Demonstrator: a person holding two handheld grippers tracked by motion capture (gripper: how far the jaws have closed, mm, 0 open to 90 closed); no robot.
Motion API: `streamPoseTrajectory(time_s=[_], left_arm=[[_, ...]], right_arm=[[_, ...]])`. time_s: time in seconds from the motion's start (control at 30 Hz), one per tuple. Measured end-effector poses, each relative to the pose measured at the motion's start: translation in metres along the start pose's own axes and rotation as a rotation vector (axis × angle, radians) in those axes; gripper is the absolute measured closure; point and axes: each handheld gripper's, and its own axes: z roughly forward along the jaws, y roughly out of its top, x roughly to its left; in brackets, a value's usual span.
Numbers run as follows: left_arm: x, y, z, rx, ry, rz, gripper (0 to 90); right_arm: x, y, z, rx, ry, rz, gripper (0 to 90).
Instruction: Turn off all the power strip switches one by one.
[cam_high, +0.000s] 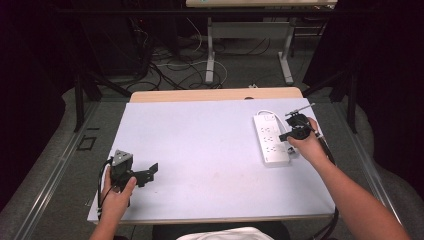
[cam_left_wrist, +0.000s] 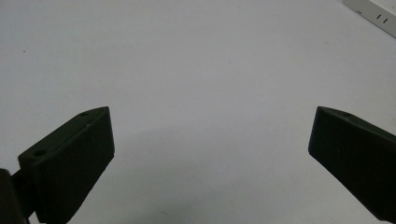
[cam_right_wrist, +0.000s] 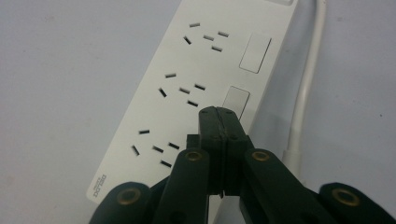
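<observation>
with its jaws pressed together and holding nothing, right gripper (cam_right_wrist: 218, 111) sits at power strip (cam_right_wrist: 187, 93) middle switch (cam_right_wrist: 236, 100); next: press down. left gripper (cam_left_wrist: 210, 140) wide open, idle.

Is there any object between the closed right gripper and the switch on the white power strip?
Nothing visible is in the way. The right gripper, jaws shut, has its tip right at the middle switch of the power strip; whether it already touches cannot be told.
</observation>
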Motion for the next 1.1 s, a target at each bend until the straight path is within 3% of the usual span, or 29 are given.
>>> streamPoseTrajectory(time_s=[0.17, 0.4, 0.53, 0.63, 0.67, 0.73, 0.87, 1.1], left_arm=[[-0.003, 0.000, 0.001, 0.000, -0.009, 0.013, 0.3], [-0.004, 0.002, 0.002, -0.002, -0.009, 0.017, 0.3], [-0.004, 0.002, 0.002, 0.001, -0.009, 0.024, 0.3], [-0.004, 0.002, 0.003, -0.003, -0.010, 0.020, 0.3], [-0.004, 0.002, 0.003, -0.001, -0.010, 0.020, 0.3], [-0.004, 0.001, 0.003, 0.002, -0.010, 0.021, 0.3], [-0.003, 0.001, 0.003, 0.003, -0.011, 0.021, 0.3], [-0.004, 0.002, 0.003, 0.007, -0.011, 0.026, 0.3]], right_arm=[[0.001, -0.011, -0.001, 0.003, -0.019, 0.011, 90.0], [-0.005, -0.024, -0.002, 0.009, -0.007, 0.035, 90.0], [-0.006, -0.026, -0.003, 0.006, -0.002, 0.017, 90.0], [-0.004, -0.025, -0.003, 0.006, -0.009, 0.036, 90.0], [-0.005, -0.026, -0.002, 0.003, -0.002, 0.012, 90.0], [-0.002, -0.026, 0.000, 0.016, -0.007, 0.027, 90.0], [-0.001, -0.028, 0.002, 0.019, 0.006, 0.004, 90.0], [0.001, -0.029, 0.003, 0.014, 0.003, 0.027, 90.0]])
